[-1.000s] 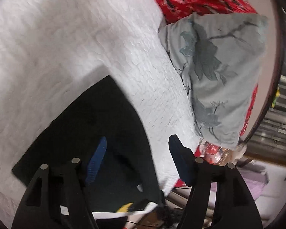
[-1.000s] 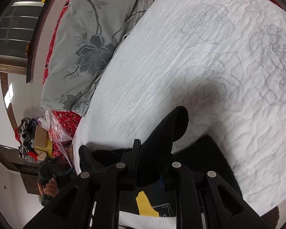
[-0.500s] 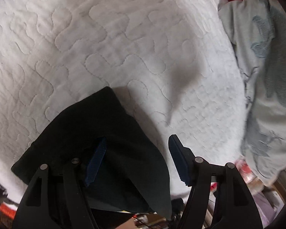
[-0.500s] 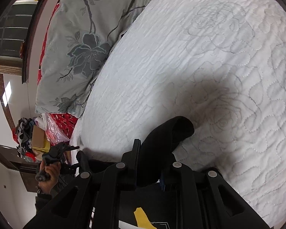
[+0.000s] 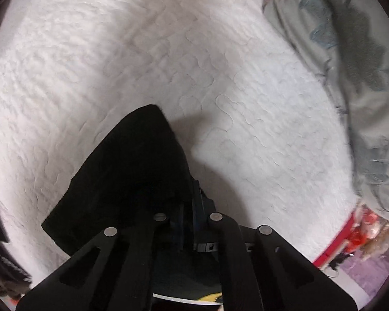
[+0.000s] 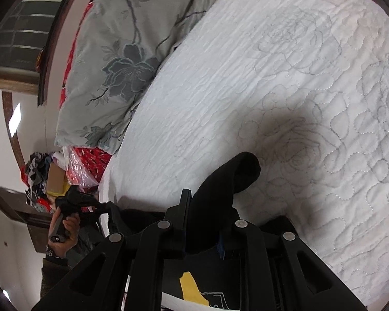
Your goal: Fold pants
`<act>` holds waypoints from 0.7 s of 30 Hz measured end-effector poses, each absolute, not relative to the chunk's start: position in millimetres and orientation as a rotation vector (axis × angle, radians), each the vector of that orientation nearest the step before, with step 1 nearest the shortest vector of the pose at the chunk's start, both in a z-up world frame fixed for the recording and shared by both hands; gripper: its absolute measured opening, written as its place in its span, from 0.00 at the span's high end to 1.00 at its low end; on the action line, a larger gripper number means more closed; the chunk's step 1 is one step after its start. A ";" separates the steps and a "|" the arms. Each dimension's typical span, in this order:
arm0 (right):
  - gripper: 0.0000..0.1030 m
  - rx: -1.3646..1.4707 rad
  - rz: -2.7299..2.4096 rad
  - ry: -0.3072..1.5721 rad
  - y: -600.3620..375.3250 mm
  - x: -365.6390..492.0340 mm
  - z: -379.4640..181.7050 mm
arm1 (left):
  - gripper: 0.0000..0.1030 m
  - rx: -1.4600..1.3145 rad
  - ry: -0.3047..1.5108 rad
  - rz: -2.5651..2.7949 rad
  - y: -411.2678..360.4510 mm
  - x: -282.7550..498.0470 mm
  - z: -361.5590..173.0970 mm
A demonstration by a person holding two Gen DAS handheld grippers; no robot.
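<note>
with both corners pinched, i judge the step in hand is carrying this end of the pants across the bed for a fold. my left hand-held gripper has just been closing and its jaws now meet on the black cloth. my right hand-held gripper is nearly closed, with a bunched roll of cloth standing up between its jaws. the pants lie at the bed's near edge. i'd lift both sides evenly, keep the held edge taut, and lay it down square, clear of the pillow.

Black pants hide the left gripper's pads.
</note>
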State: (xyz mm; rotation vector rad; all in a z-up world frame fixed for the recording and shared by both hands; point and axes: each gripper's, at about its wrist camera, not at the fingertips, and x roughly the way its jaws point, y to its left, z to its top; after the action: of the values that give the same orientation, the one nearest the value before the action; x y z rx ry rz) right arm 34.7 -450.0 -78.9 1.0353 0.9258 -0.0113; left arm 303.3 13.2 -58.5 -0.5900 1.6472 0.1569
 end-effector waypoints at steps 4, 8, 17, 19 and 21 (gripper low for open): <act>0.84 1.007 -0.008 0.886 -446.2 22.4 -67.5 | 0.98 -0.685 1.563 0.100 39.6 274.3 -32.0; 0.84 0.992 0.026 0.849 -439.5 6.7 -49.8 | 0.98 -0.704 1.506 0.015 59.0 236.8 -16.0; 0.84 0.958 0.049 0.869 -423.8 -56.8 -49.7 | 0.98 -0.759 1.570 -0.013 103.1 150.3 -79.1; 0.83 0.957 0.016 0.910 -422.9 -65.7 -64.2 | 0.98 -0.855 1.594 -0.001 120.1 133.2 -102.2; 0.82 0.960 -0.006 0.949 -421.1 -69.1 -77.8 | 0.98 -0.978 1.547 -0.043 134.5 121.7 -110.8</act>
State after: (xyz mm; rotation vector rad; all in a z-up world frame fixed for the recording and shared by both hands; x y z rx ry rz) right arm -69.1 -421.1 -77.8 0.9603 0.9489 -0.0057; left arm 121.7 134.5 -110.8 -0.9783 1.5474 -0.0429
